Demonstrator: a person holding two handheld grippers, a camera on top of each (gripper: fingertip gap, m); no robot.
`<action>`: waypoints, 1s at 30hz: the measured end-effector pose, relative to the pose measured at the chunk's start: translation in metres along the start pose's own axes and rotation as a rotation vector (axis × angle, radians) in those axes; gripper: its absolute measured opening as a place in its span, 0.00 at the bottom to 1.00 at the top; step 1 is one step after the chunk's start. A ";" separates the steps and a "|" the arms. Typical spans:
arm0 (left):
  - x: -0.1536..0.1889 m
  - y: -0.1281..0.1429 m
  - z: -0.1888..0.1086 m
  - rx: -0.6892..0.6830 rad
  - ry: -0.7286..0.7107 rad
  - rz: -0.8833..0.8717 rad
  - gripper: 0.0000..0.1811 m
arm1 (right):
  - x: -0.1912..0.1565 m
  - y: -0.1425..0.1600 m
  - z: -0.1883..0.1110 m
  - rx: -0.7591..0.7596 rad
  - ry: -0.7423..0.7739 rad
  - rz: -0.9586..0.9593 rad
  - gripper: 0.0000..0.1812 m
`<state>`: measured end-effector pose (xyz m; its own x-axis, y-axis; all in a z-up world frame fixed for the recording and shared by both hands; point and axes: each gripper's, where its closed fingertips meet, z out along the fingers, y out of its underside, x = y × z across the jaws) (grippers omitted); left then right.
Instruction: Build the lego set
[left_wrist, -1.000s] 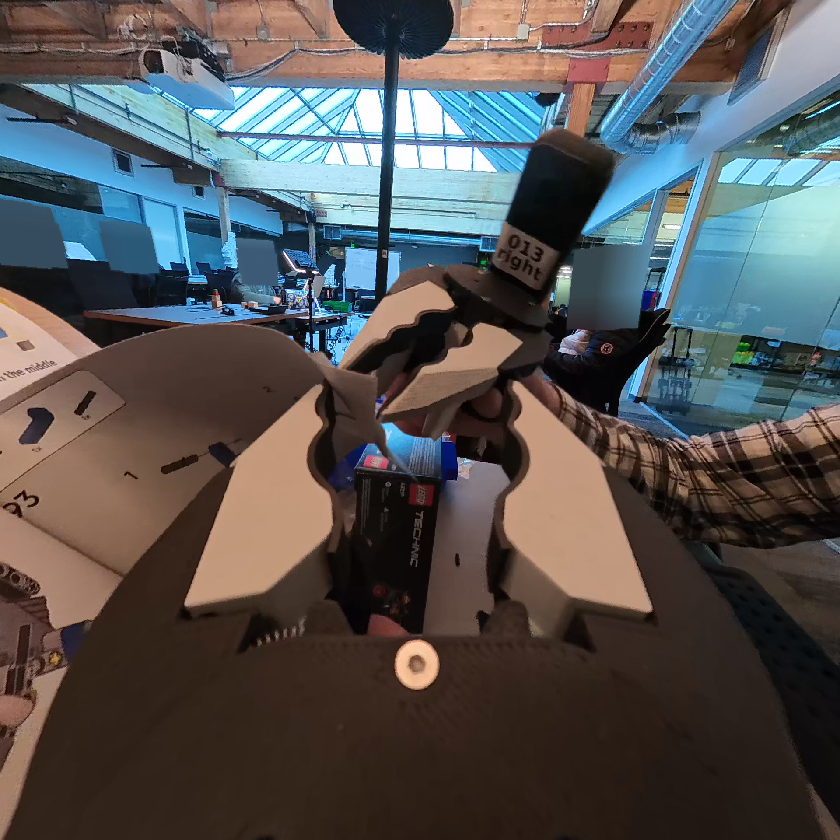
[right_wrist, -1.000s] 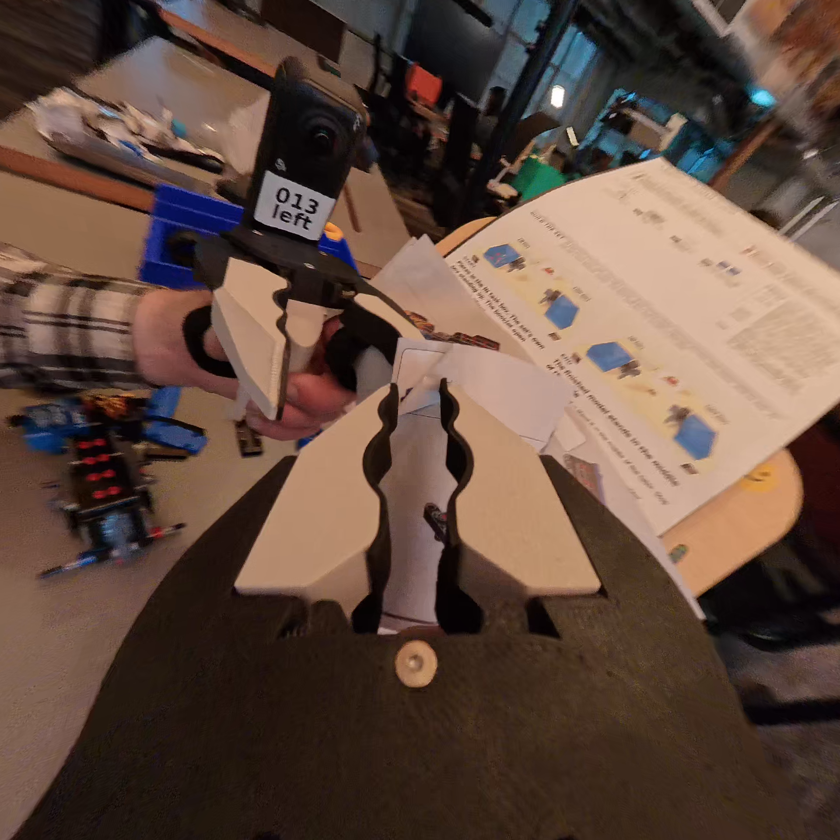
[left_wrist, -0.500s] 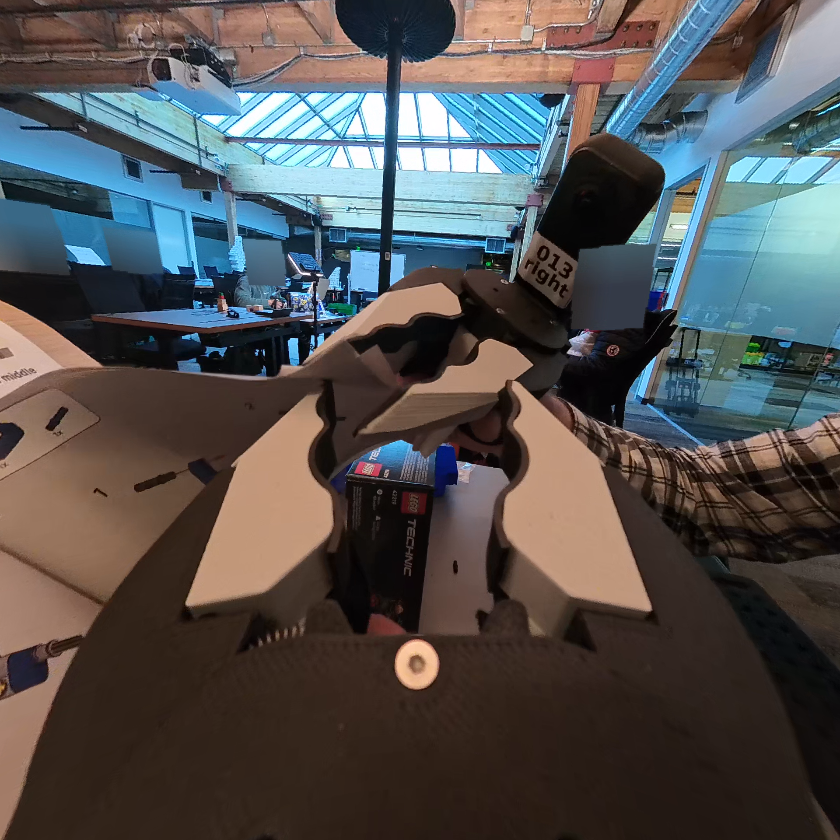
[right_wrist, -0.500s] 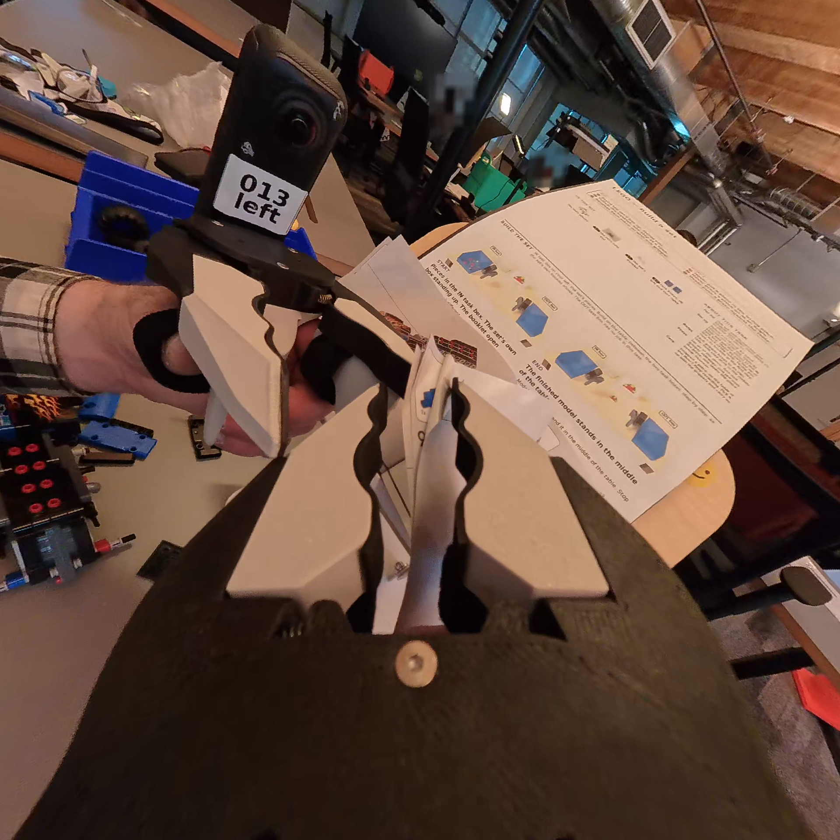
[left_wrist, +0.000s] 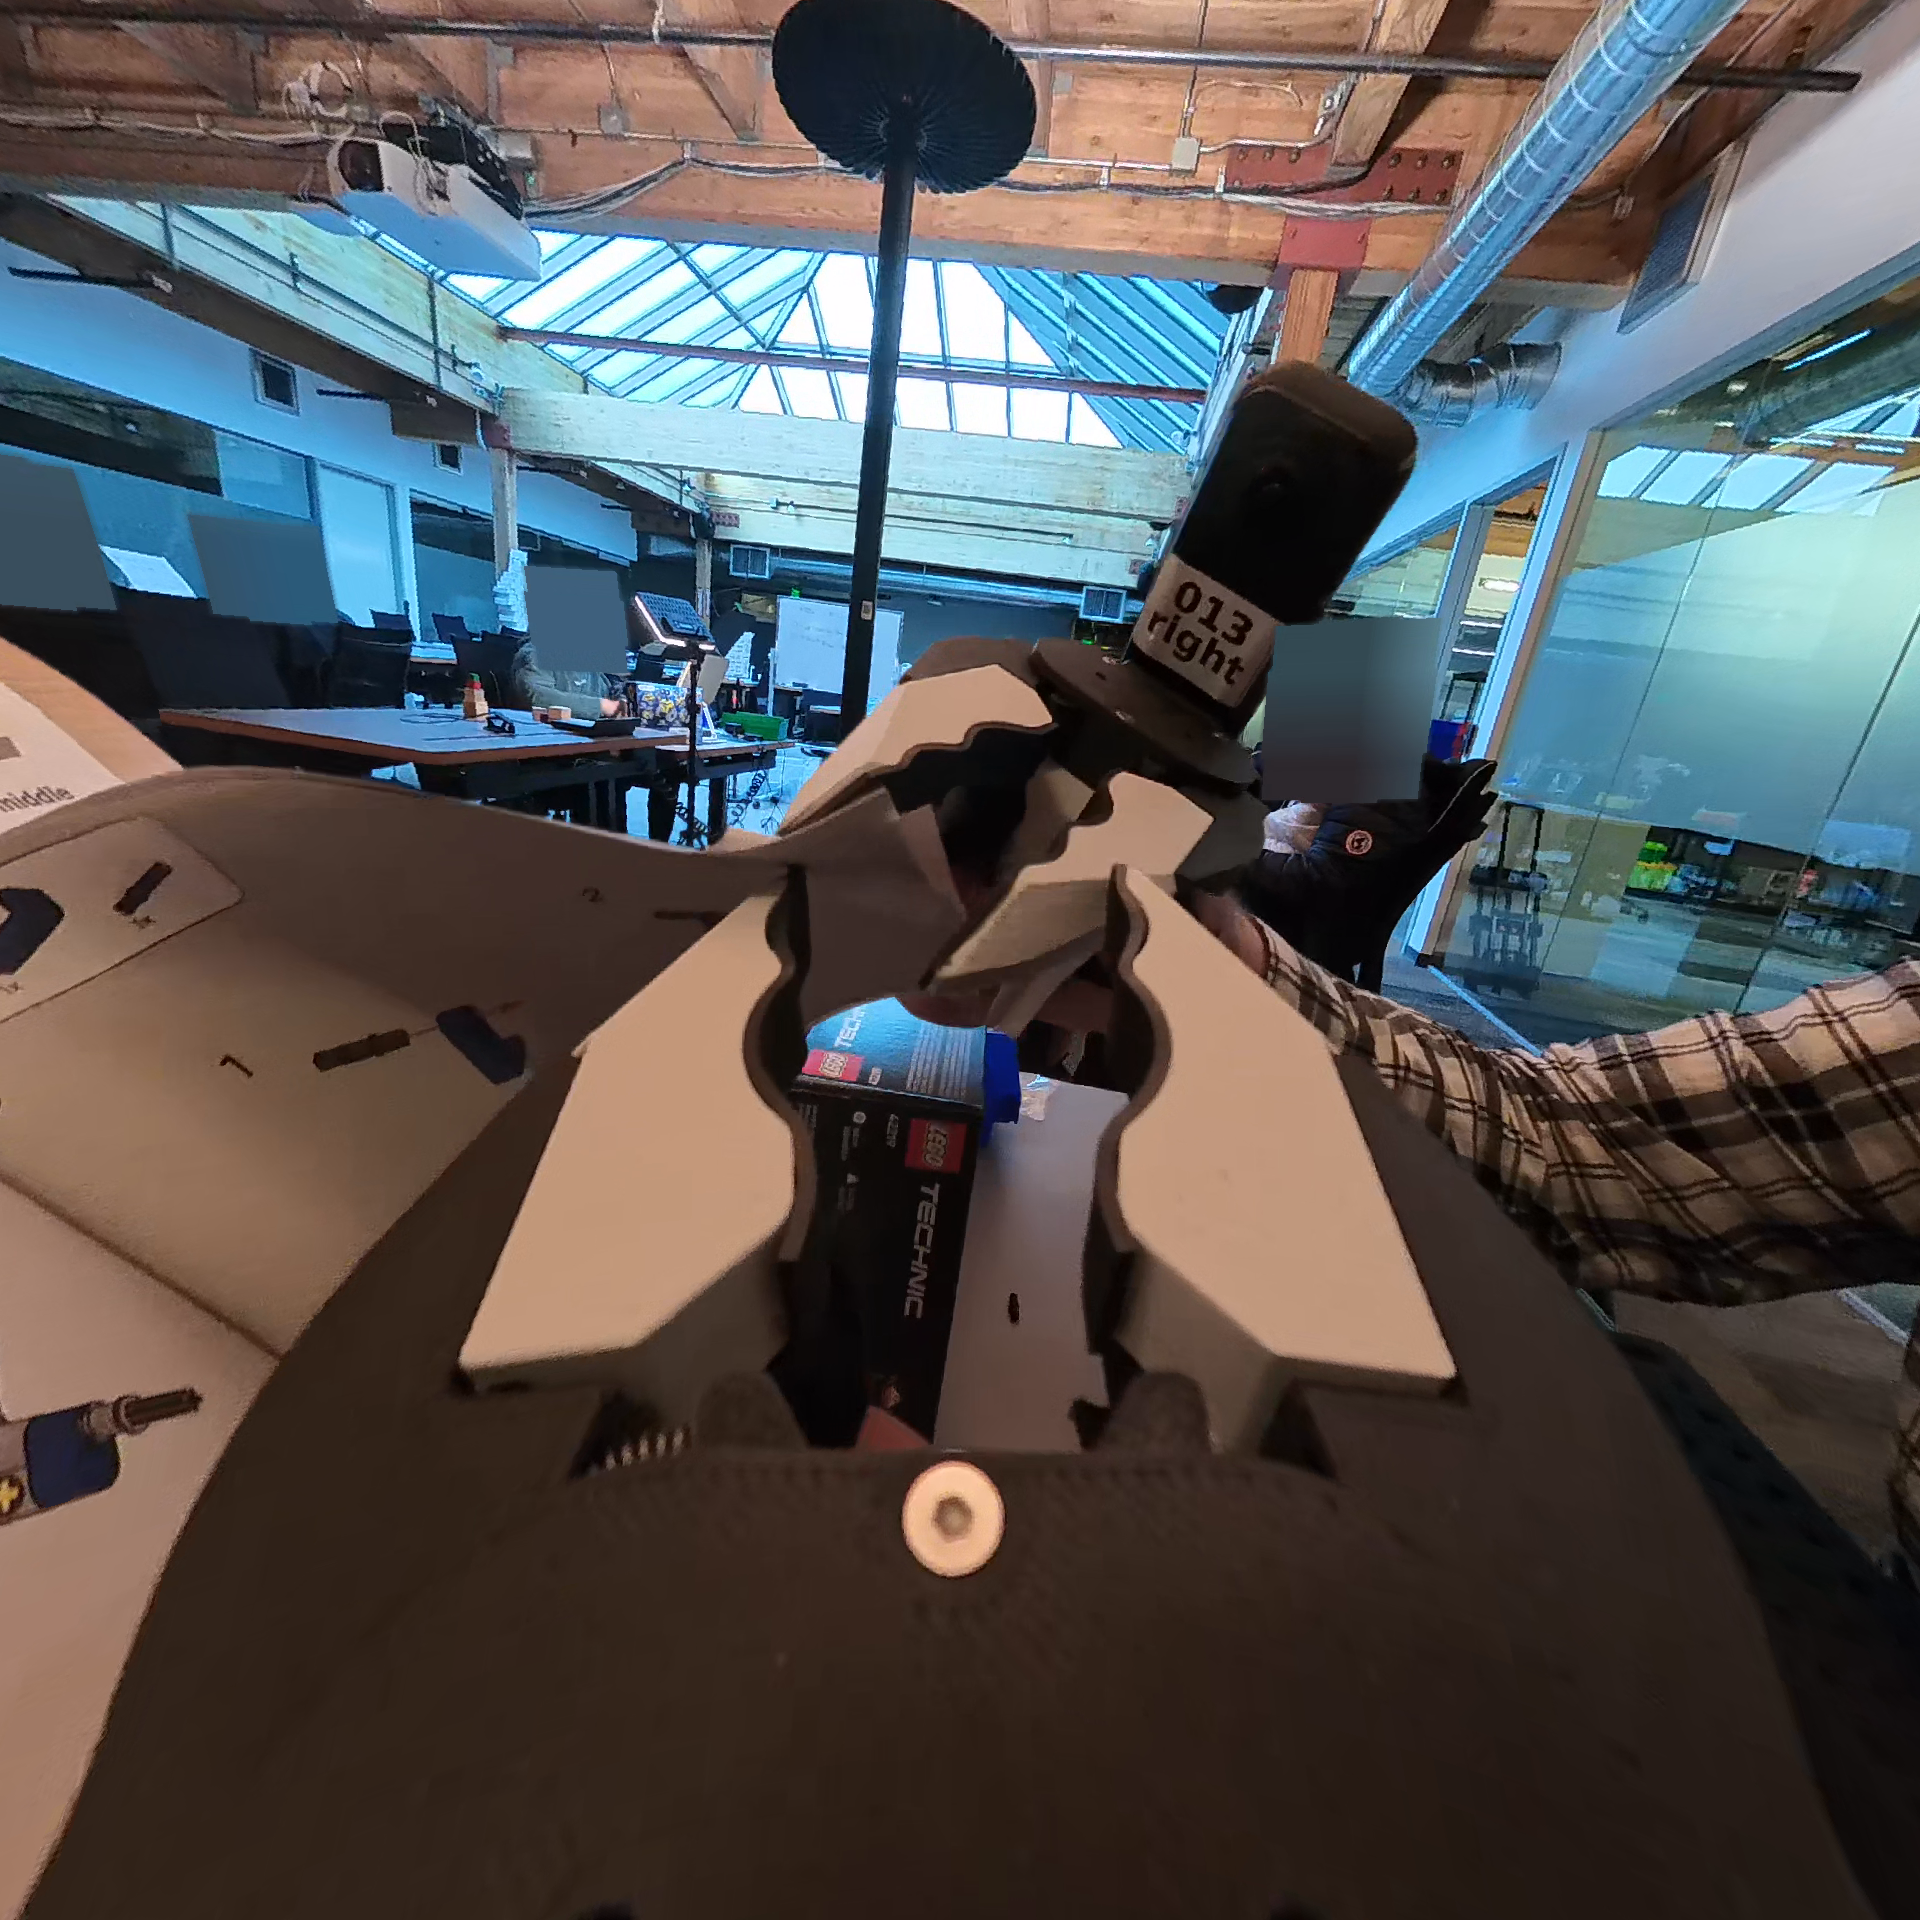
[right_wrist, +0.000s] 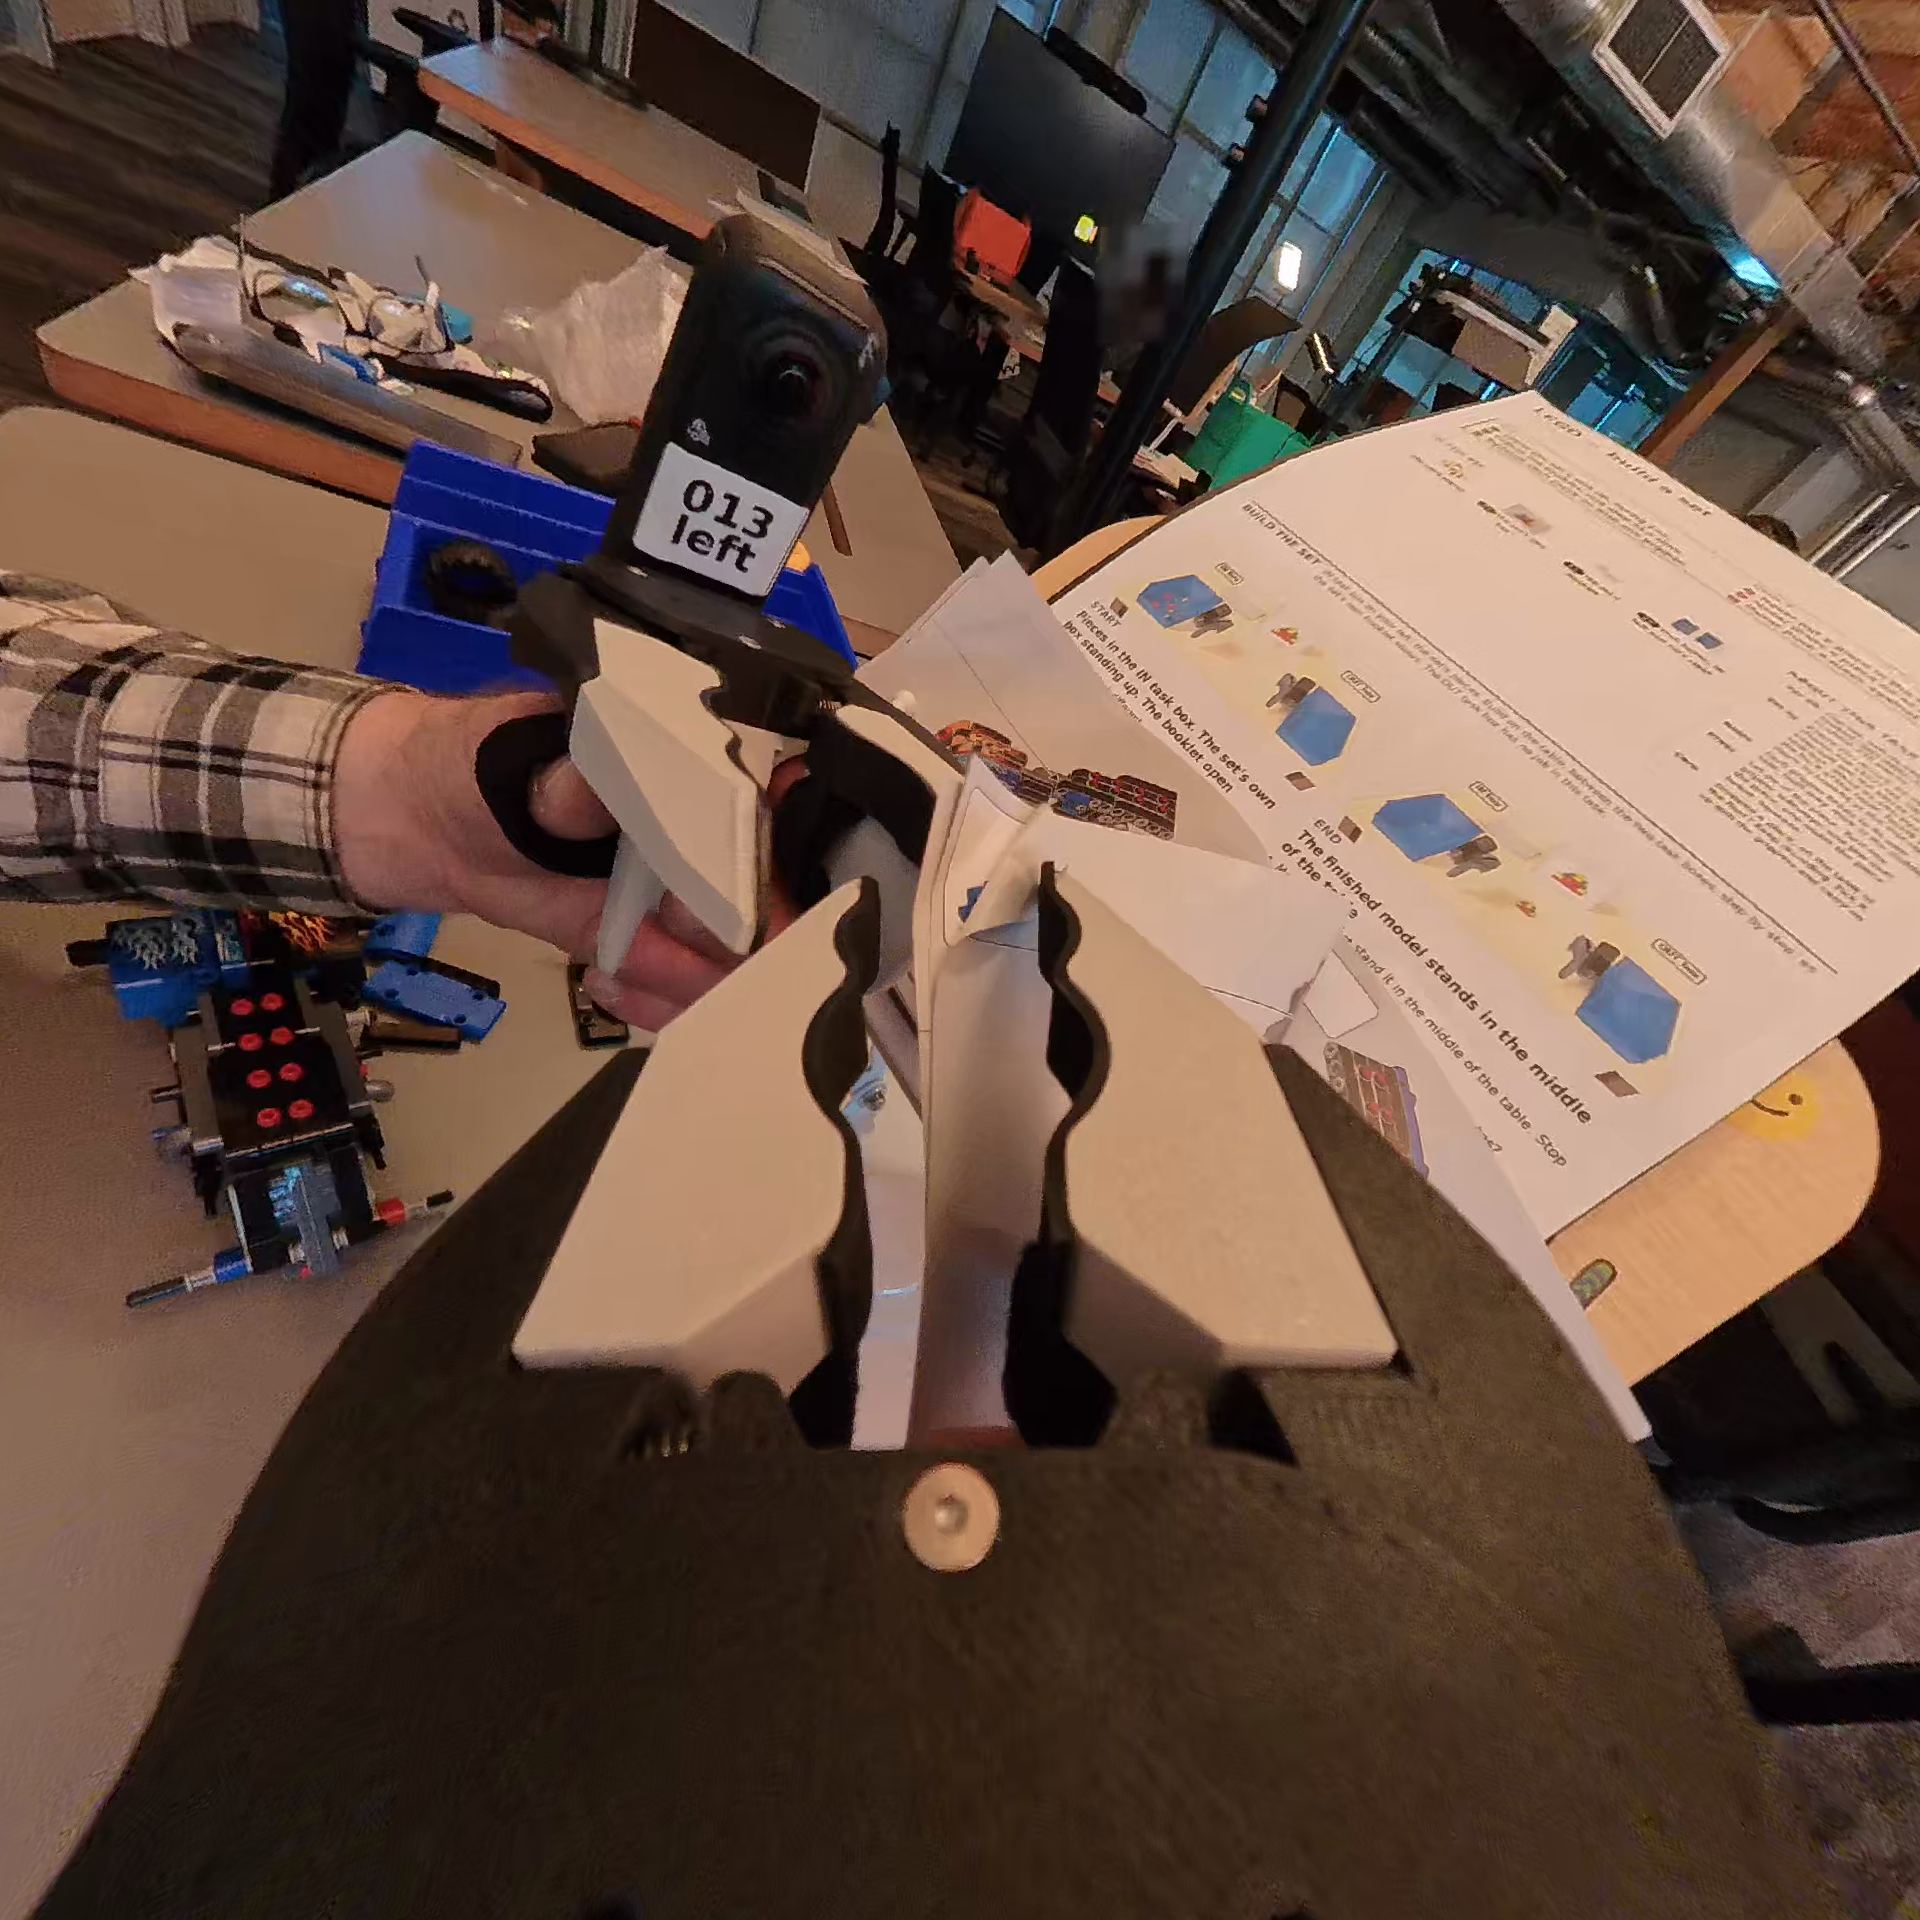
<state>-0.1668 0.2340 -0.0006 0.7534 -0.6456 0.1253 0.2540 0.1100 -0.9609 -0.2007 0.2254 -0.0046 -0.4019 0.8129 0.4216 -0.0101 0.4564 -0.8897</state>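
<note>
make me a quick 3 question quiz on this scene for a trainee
1. True or false: the left gripper, grey fingers on a black body, is clamped shut.
2. Multiple choice: what passes between the fingers of the matching right gripper?
A. a white paper booklet page
B. a blue plastic bin
C. a black cardboard box
3. Short answer: in the right wrist view, what lies on the grey table below the plaid sleeve?

Key
1. False: its jaws stand wide apart.
2. A
3. The partly built black and blue lego model with red pins.
</note>
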 end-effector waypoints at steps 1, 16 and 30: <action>0.000 0.000 -0.001 0.002 0.001 -0.003 0.30 | -0.001 0.001 0.000 -0.004 0.003 -0.014 0.16; -0.004 -0.005 -0.018 0.046 -0.013 -0.026 0.22 | -0.008 0.001 -0.001 -0.038 0.054 -0.141 0.09; -0.005 -0.007 -0.027 0.060 -0.022 -0.020 0.12 | -0.002 0.003 -0.005 -0.030 0.082 -0.133 0.00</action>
<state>-0.1892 0.2160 -0.0016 0.7607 -0.6314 0.1507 0.3050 0.1428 -0.9416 -0.1956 0.2264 -0.0069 -0.3230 0.7705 0.5496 -0.0309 0.5718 -0.8198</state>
